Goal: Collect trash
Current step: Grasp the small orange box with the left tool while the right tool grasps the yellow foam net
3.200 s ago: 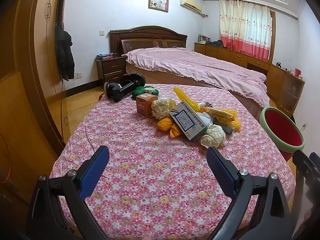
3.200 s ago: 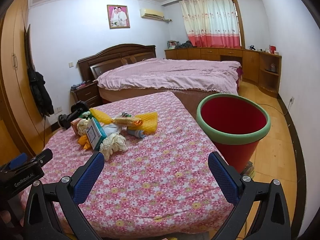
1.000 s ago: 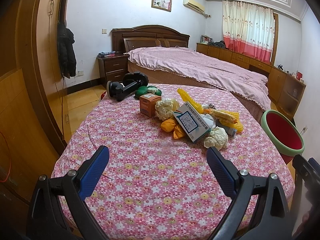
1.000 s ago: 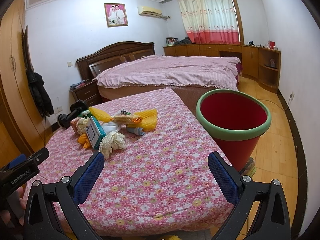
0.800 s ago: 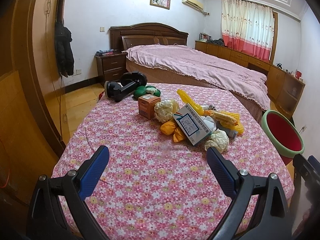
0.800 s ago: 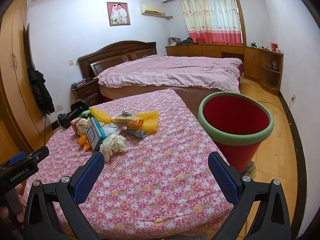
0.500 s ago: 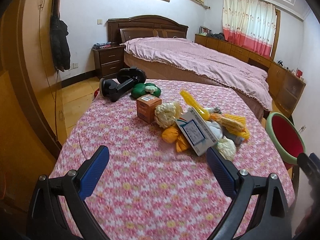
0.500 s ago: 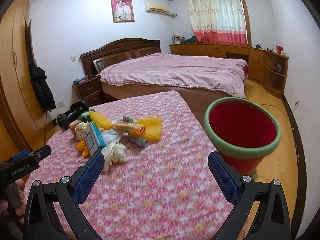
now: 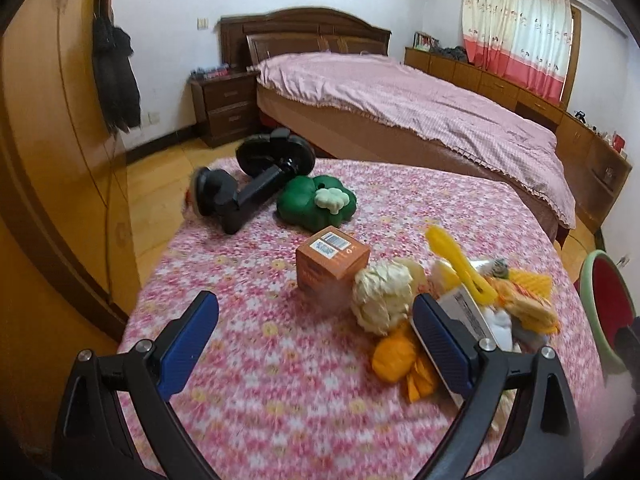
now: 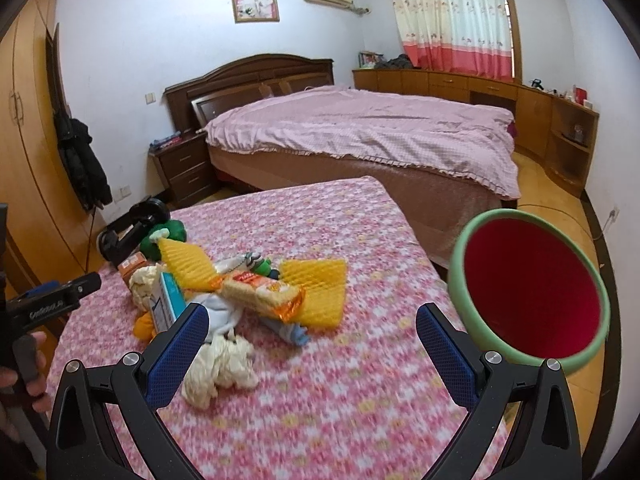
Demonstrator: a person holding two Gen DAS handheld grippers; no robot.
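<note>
Two claws are seen, each spread wide with nothing held between its blue pads. The left claw (image 9: pixel 316 332) hangs above the floral-clothed bench (image 9: pixel 280 380); its right pad (image 9: pixel 438 346) overlaps, in the picture, a white-and-teal carton (image 9: pixel 466 316), and contact cannot be told. Just beyond the pads lie a crumpled cream paper ball (image 9: pixel 382 298) and an orange wrapper (image 9: pixel 396 360), with a small brown cardboard box (image 9: pixel 332 264) standing behind them. Only the left view shows clearly a green cushion-like object (image 9: pixel 316 204) and a black handled device (image 9: pixel 248 184) at the far end of the bench.

The right claw (image 10: pixel 312 344) hovers over the near end of the bench (image 10: pixel 360 400). A crumpled cream paper wad (image 10: pixel 218 372) lies just beside its left pad (image 10: pixel 180 354), and a biscuit packet (image 10: pixel 262 296) sits further out on a yellow foam net (image 10: pixel 316 288). Only this view shows the whole mouth of the red bucket with green rim (image 10: pixel 528 292), which stands beside the bench, to the right of the trash pile. At the left edge, the left claw's black body and a person's hand (image 10: pixel 24 368) are visible.
</note>
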